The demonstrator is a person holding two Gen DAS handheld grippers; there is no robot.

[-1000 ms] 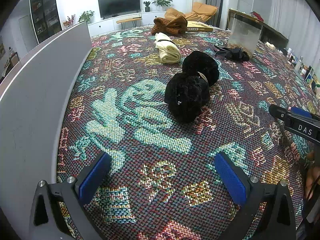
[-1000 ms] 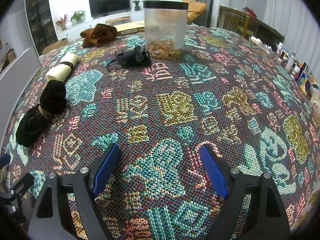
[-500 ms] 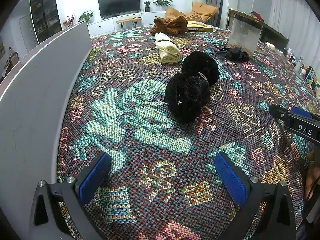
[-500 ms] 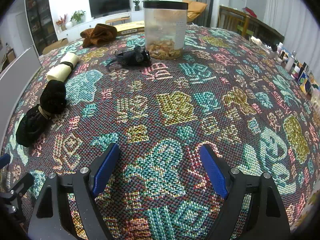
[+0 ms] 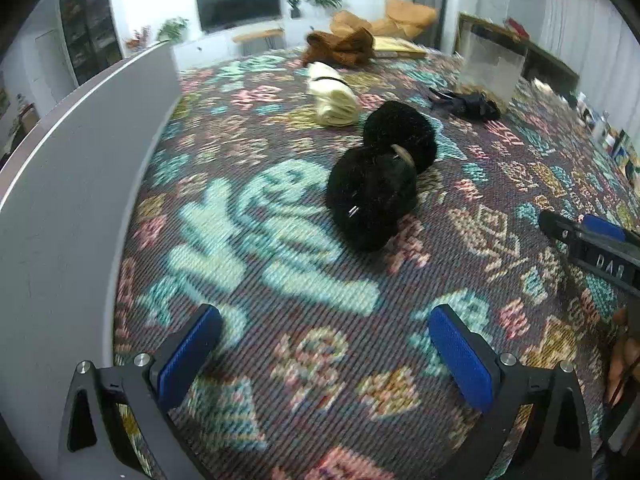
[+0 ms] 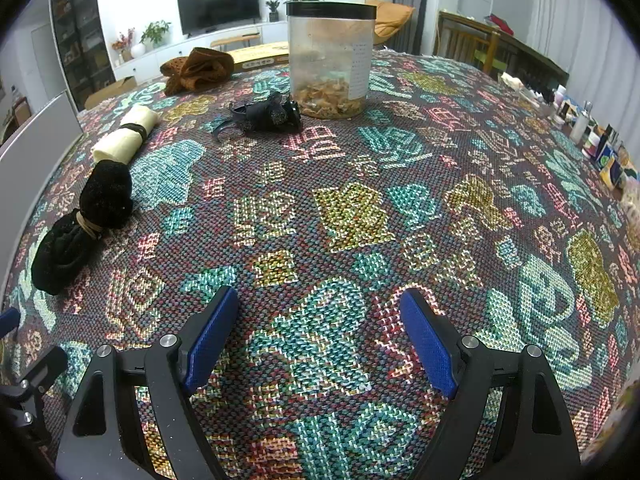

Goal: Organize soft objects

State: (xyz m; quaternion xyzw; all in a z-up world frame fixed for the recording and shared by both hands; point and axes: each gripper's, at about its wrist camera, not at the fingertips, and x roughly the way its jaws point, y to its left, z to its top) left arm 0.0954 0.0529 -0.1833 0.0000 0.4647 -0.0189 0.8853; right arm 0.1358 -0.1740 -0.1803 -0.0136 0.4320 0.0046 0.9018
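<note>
A black fuzzy bundle (image 5: 380, 184) tied at its middle with a band lies on the patterned tablecloth (image 5: 304, 360); it also shows at the left in the right wrist view (image 6: 88, 220). Behind it lie a cream rolled cloth (image 5: 332, 98) (image 6: 124, 136), a small black fabric item (image 5: 468, 104) (image 6: 264, 114) and a brown knit piece (image 5: 340, 46) (image 6: 198, 68). My left gripper (image 5: 320, 344) is open and empty, short of the black bundle. My right gripper (image 6: 316, 340) is open and empty over bare cloth.
A clear plastic jar (image 6: 330, 56) with a black lid stands at the back, next to the small black item. A grey upright panel (image 5: 68, 184) runs along the table's left edge. Small bottles and boxes (image 6: 600, 140) crowd the right edge.
The left wrist view has shifted slightly and is motion-blurred, so my left gripper has begun to move. The right gripper and all objects stay put.
</note>
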